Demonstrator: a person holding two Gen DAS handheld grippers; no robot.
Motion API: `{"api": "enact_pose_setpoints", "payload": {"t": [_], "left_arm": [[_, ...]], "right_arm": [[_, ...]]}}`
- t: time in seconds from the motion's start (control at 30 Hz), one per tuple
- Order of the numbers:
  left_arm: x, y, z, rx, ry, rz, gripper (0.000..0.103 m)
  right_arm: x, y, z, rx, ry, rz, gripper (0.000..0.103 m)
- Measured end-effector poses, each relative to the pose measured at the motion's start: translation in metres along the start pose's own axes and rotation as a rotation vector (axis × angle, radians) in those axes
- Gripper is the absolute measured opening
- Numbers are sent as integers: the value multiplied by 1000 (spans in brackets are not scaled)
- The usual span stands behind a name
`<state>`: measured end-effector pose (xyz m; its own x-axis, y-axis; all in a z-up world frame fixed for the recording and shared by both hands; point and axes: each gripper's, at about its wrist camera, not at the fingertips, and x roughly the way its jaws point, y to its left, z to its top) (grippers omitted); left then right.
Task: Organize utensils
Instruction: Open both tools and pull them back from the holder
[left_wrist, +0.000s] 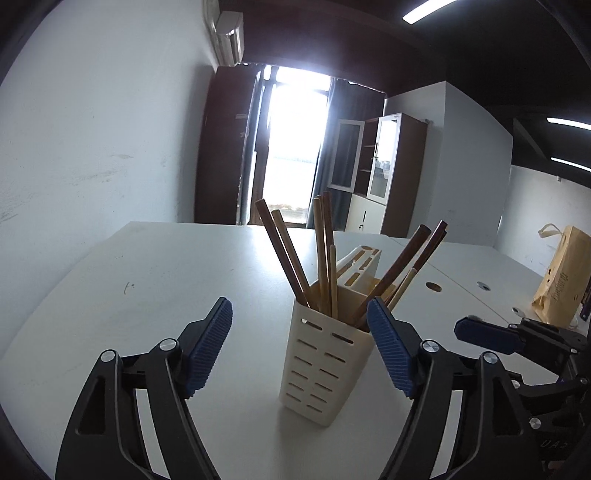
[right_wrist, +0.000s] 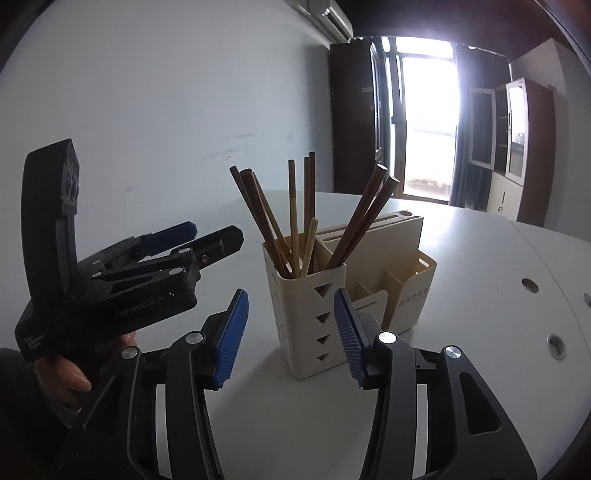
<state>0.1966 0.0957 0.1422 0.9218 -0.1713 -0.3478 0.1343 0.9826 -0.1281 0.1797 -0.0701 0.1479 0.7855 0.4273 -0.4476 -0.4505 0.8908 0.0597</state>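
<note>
On the white table (left_wrist: 147, 280), just ahead of both your tools: a cream utensil caddy (right_wrist: 314, 314) stands upright.
Chopsticks (left_wrist: 321, 258): they stand on end in the caddy, long axes near vertical, tips down and butts fanning upward. One dark bundle leans left, a paler group stands almost straight, and two dark sticks tilt right.
Caddy parts: the slotted cup (left_wrist: 325, 365) holding the chopsticks touches a wider knife-block section (right_wrist: 391, 258) behind it.
Left wrist view only: the cup's slotted face, a yellow paper bag (left_wrist: 557, 280) far off on the right of the table, and round cable holes in the tabletop.
Right wrist view only: the cup's side with triangle cut-outs, the divided low tray on the caddy's right, lettering on that tray too small for you to read, and your left hand (right_wrist: 70, 369) wrapped round its handle.
Left gripper (left_wrist: 299, 354): you hold it low and level, aimed at the cup; its blue pads are spread wide, the cup sits between them untouched, and nothing is gripped.
Right gripper (right_wrist: 291, 336): also low and aimed at the cup from the other side, tilted slightly; pads wide apart, clear of the cup, holding nothing.
Spacing: your two tools sit side by side, near each other but apart.
</note>
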Motion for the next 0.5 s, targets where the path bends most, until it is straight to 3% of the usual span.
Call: {"api": "enact_pose_setpoints", "payload": {"t": [0.27, 0.5], "left_arm": [[-30, 16, -34, -94, 71, -10, 92], [-33, -1, -70, 29, 87, 47, 95]], "right_arm": [[-37, 10, -37, -82, -29, -89, 65], [-26, -16, -61, 42, 25, -91, 66]]}}
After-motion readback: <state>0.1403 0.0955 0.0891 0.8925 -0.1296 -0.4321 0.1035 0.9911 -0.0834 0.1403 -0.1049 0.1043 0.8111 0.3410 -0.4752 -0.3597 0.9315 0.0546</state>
